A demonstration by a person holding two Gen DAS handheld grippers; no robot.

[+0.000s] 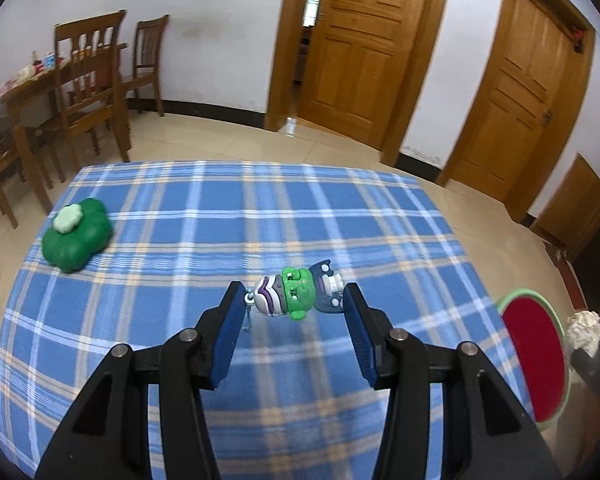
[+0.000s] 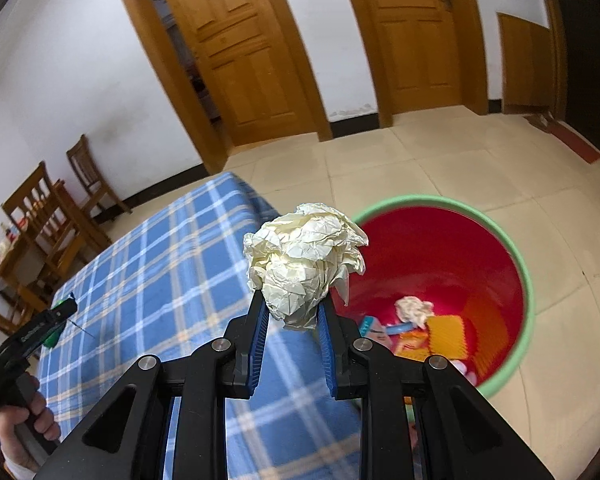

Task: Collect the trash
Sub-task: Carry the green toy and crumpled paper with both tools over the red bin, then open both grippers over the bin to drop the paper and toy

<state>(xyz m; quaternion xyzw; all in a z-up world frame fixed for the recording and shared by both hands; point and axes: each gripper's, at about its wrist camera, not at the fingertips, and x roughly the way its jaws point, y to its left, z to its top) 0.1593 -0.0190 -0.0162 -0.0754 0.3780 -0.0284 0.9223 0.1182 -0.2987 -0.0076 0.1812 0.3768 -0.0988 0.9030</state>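
Right gripper [image 2: 290, 312] pinching crumpled paper ball [image 2: 304, 264] short of the red bin [image 2: 528, 288]; left gripper [image 1: 292, 296] clamping toy figure [image 1: 296, 292]. Could drop onto floor if released early.

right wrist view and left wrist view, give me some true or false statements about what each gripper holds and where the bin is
1. The right gripper is shut on a crumpled paper ball. True.
2. The left gripper holds a green toy figure between its jaws. True.
3. The bin is empty. False: paper and coloured scraps lie at its bottom.
4. The bin stands on the table. False: it stands on the floor beside the table.
5. A green clover-shaped box lies on the checked cloth. True.
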